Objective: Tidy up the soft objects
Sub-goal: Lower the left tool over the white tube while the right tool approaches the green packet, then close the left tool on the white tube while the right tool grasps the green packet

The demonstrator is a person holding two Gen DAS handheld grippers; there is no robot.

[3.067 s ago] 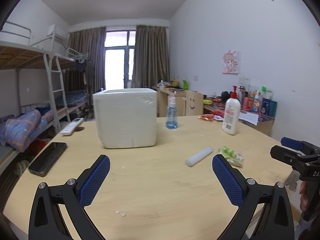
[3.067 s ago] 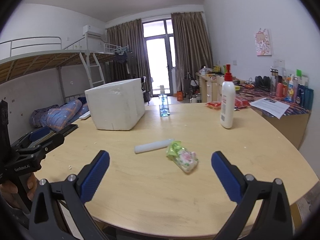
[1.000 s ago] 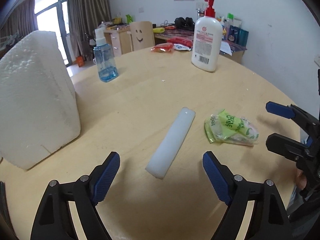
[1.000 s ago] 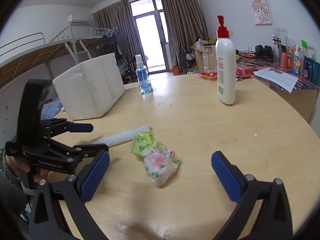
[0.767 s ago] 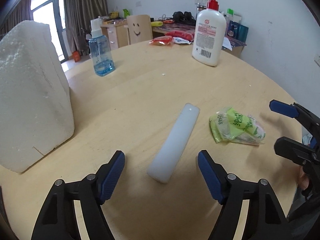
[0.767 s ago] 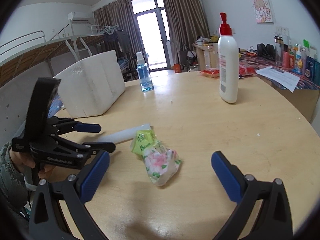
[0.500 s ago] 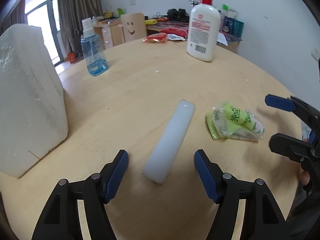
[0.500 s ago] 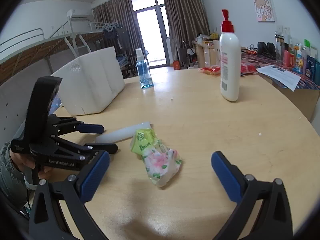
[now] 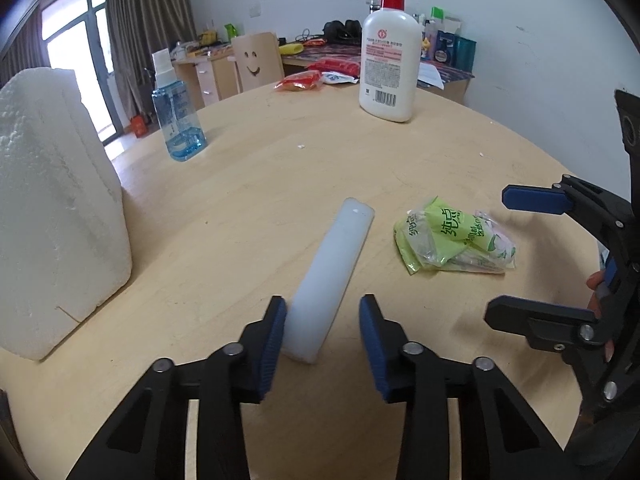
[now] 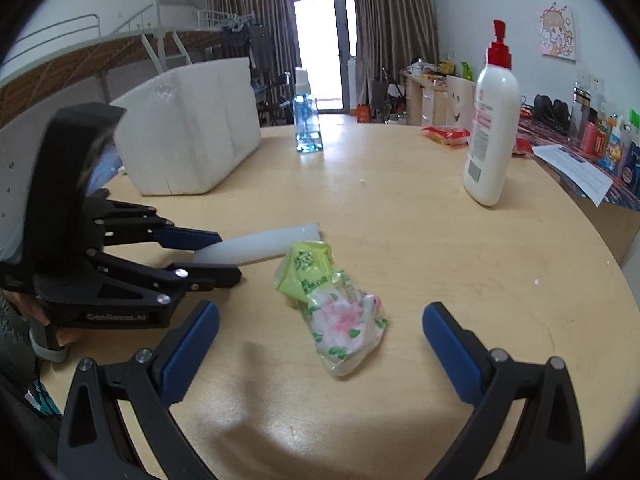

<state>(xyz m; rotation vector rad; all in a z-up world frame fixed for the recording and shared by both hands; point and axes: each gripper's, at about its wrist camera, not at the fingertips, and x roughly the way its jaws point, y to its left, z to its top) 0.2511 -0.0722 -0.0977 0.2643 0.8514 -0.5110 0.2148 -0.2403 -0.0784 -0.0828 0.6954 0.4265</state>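
Note:
A white foam stick [image 9: 332, 272] lies on the round wooden table [image 9: 256, 184]; it also shows in the right wrist view [image 10: 260, 245]. My left gripper [image 9: 322, 316] is around its near end, jaws narrowed; the left pad touches it and a gap remains on the right. A green and floral tissue pack [image 10: 332, 300] lies to the stick's right, also in the left wrist view [image 9: 452, 240]. My right gripper [image 10: 320, 332] is open wide just before the pack, not touching it. A white foam box [image 9: 52, 208] stands at the left.
A blue spray bottle [image 9: 176, 116] and a white lotion bottle with red pump [image 9: 390, 64] stand farther back. Red snack packets [image 9: 298, 80] lie at the far edge. The table's right edge [image 10: 624, 280] is close to the pack. A cluttered desk is behind.
My left gripper moved forward onto the stick's near end and its jaws narrowed from wide open to nearly touching both sides. The right gripper barely moved and stayed open.

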